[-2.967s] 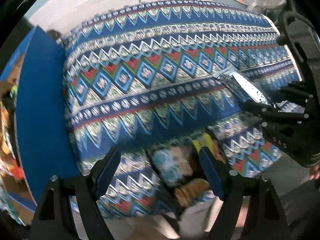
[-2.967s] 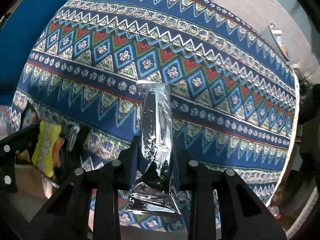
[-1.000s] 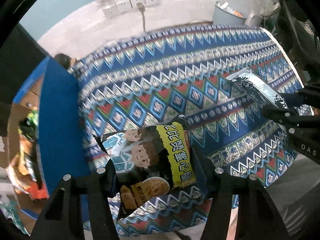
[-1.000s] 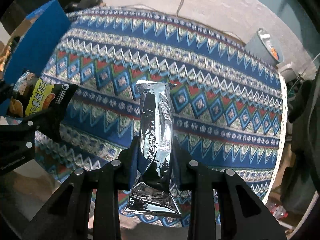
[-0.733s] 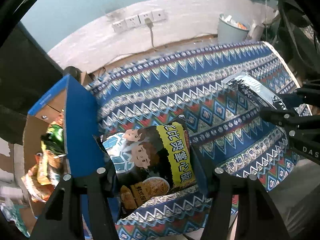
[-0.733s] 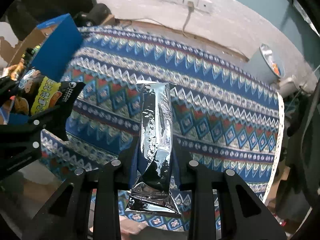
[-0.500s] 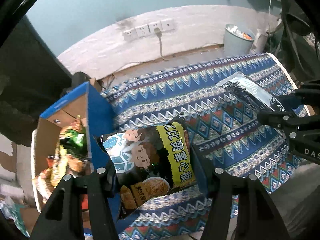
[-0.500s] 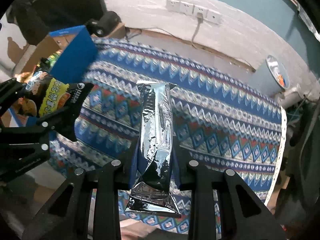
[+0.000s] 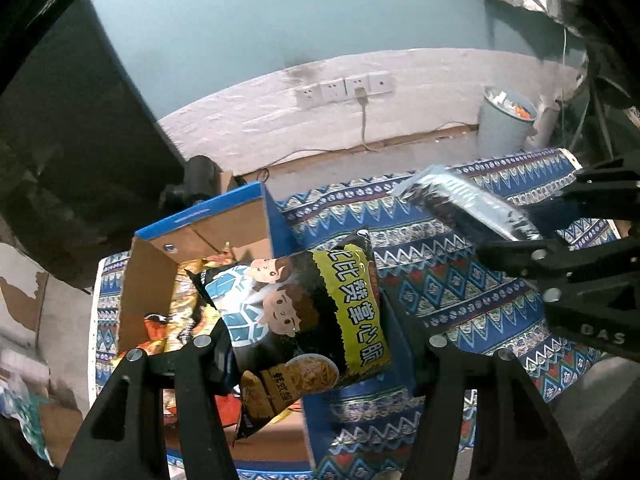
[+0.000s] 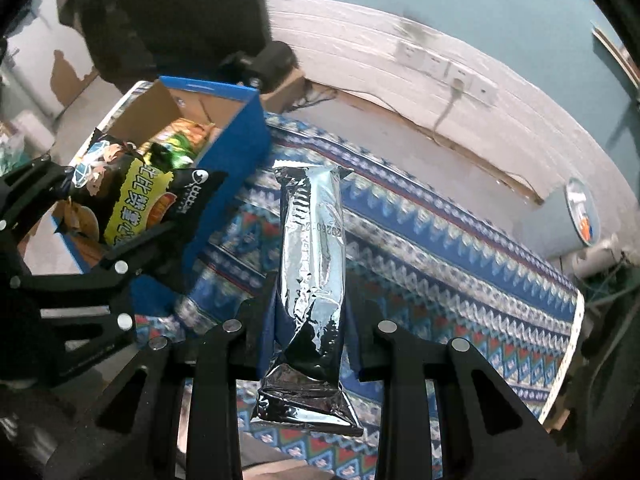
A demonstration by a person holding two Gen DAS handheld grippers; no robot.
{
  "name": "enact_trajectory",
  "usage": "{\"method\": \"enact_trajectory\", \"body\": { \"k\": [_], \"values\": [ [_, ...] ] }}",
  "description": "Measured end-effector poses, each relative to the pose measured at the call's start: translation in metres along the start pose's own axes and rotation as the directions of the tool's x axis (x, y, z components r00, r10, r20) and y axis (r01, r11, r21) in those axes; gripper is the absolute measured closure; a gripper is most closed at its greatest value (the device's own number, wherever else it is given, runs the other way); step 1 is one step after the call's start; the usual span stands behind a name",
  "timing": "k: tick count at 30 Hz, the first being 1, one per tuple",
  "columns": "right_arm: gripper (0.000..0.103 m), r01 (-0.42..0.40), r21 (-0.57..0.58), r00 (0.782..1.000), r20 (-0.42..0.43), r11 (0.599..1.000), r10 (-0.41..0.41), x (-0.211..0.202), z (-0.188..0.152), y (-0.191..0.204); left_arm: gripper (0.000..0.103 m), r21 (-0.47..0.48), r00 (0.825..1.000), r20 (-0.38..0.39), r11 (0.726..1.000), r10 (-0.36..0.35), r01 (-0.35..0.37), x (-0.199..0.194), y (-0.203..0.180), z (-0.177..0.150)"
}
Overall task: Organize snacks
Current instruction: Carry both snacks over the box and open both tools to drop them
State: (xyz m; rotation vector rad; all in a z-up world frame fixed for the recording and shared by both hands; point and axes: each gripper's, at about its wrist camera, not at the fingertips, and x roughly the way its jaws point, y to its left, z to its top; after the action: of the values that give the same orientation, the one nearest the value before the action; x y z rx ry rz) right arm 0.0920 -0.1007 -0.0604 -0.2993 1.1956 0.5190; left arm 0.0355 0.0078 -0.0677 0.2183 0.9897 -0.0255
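Note:
My left gripper (image 9: 312,344) is shut on a black and yellow snack bag (image 9: 304,312) with cartoon faces, held in the air over the near edge of an open blue cardboard box (image 9: 200,220). The bag also shows in the right wrist view (image 10: 132,196). My right gripper (image 10: 312,320) is shut on a long silver foil packet (image 10: 312,248), held above the patterned tablecloth (image 10: 440,248). The packet shows at the right of the left wrist view (image 9: 472,204). The box (image 10: 240,136) holds several snack bags (image 9: 180,316).
The table wears a blue, red and green zigzag cloth (image 9: 460,296). Behind it are a white wall strip with sockets (image 9: 344,88), a grey waste bin (image 9: 504,120) and a dark cabinet (image 9: 80,140). A small brown carton (image 10: 284,84) stands behind the box.
Both grippers have risen and tilted up, so the wall, sockets and bin now show. The left gripper took up the snack bag and carried it left, over the blue box. The right still holds the packet.

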Motion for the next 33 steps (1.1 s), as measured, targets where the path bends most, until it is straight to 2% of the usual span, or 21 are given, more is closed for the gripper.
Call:
{"method": "enact_trajectory", "body": {
  "k": [7,19,27,33],
  "values": [
    [0.075,-0.029,-0.035,1.000,-0.009,0.999,0.029,0.015,0.026,0.026,0.042,-0.056,1.000,0.010,0.998,-0.005,0.005,-0.002,0.034,-0.002],
    [0.075,-0.083,-0.103,0.996,-0.036,0.991,0.080,0.042,0.079,0.077,0.042,-0.191,0.999,-0.004,0.981,0.034,-0.034,0.012,0.108,-0.010],
    [0.075,-0.113,-0.133,0.992,-0.066,0.985,0.105,0.060,0.109,0.099,0.042,-0.248,0.997,-0.049,0.966,0.063,-0.074,0.034,0.148,-0.015],
    [0.075,-0.107,-0.167,0.991,-0.094,0.980,0.092,0.077,0.132,0.112,0.042,-0.280,0.993,-0.096,0.956,0.066,-0.090,0.056,0.165,-0.016]
  ]
}}
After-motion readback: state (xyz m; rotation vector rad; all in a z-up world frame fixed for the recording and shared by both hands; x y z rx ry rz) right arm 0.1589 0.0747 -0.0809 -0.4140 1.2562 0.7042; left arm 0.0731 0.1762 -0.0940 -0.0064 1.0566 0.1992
